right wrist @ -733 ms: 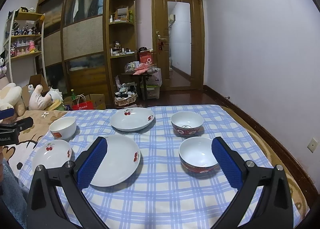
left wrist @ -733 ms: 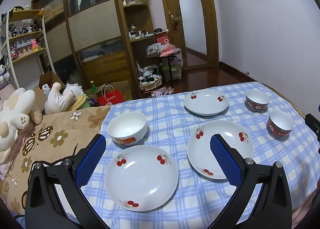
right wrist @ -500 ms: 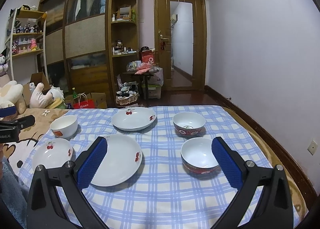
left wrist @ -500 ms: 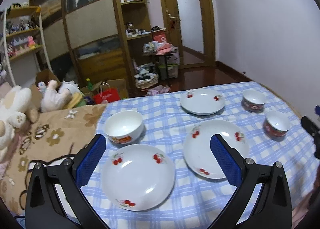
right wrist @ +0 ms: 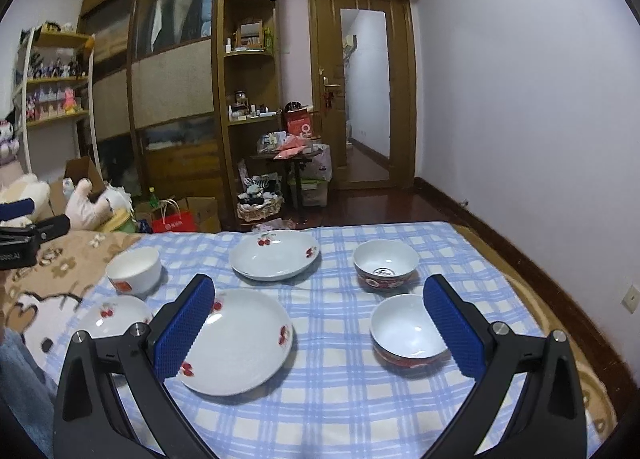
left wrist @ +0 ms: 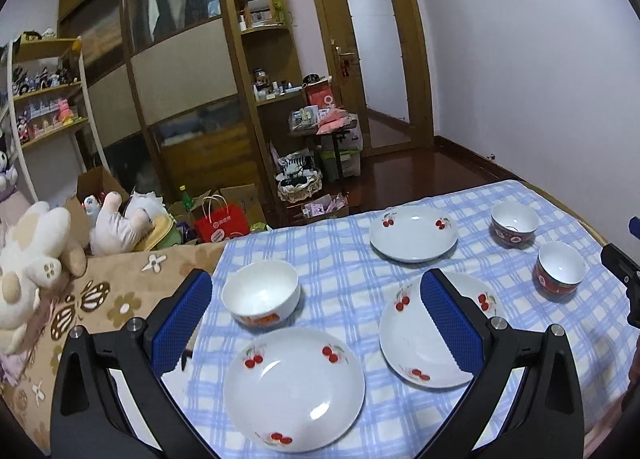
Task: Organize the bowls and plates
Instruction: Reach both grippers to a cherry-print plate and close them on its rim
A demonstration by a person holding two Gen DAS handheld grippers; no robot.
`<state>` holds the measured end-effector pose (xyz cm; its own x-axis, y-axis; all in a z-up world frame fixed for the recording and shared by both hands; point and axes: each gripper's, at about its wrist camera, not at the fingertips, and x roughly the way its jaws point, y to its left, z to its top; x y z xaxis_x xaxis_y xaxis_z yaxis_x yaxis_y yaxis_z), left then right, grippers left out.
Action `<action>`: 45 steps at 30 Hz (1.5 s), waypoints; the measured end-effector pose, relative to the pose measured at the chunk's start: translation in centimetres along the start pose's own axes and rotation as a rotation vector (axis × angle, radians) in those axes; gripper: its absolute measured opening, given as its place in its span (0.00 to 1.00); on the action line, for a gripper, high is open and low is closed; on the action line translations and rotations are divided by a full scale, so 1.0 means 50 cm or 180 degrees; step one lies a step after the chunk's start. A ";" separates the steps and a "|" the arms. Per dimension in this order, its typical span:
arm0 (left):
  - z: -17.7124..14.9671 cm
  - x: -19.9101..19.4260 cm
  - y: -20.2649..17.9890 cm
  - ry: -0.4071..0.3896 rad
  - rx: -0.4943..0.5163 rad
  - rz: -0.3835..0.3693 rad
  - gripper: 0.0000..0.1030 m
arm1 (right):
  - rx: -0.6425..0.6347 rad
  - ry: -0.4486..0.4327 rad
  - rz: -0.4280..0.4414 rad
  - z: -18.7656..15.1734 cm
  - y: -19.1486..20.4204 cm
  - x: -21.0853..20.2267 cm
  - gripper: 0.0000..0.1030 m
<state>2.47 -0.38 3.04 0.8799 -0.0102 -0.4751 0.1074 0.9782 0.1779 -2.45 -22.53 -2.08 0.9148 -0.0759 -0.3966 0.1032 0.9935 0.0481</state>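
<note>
While a blue checked cloth covers the counter, glossy round crockery is spread across it. From the left are seen a white bowl with an orange label, a shallow cherry-printed plate, a second cherry plate, a third plate farther back, and two red-patterned bowls at the right. The left tongs are held level above the nearest plate, spread wide and empty. The right tongs are likewise held wide apart with nothing gripped, between a plate and a bowl.
</note>
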 end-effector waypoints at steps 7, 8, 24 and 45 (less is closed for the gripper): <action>0.054 0.053 -0.010 0.0121 -0.0029 -0.0168 0.99 | 0.0112 0.0024 0.0053 0.043 0.000 0.037 1.00; 0.059 0.064 -0.011 0.0146 -0.0034 -0.0197 0.99 | 0.0118 0.0023 0.0060 0.050 0.000 0.044 1.00; 0.057 0.265 -0.029 0.0609 -0.0437 -0.0683 0.99 | 0.0117 0.0280 0.0108 0.057 0.039 0.183 1.00; -0.056 0.430 -0.075 0.1529 -0.0201 -0.0619 0.99 | 0.0017 0.0988 0.0120 -0.072 0.051 0.311 1.00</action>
<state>19.70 -3.67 -10.28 0.5331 -0.1111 -0.8387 0.2067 0.9784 0.0017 10.66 -20.85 -11.42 0.7552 -0.0086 -0.6554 0.0743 0.9946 0.0725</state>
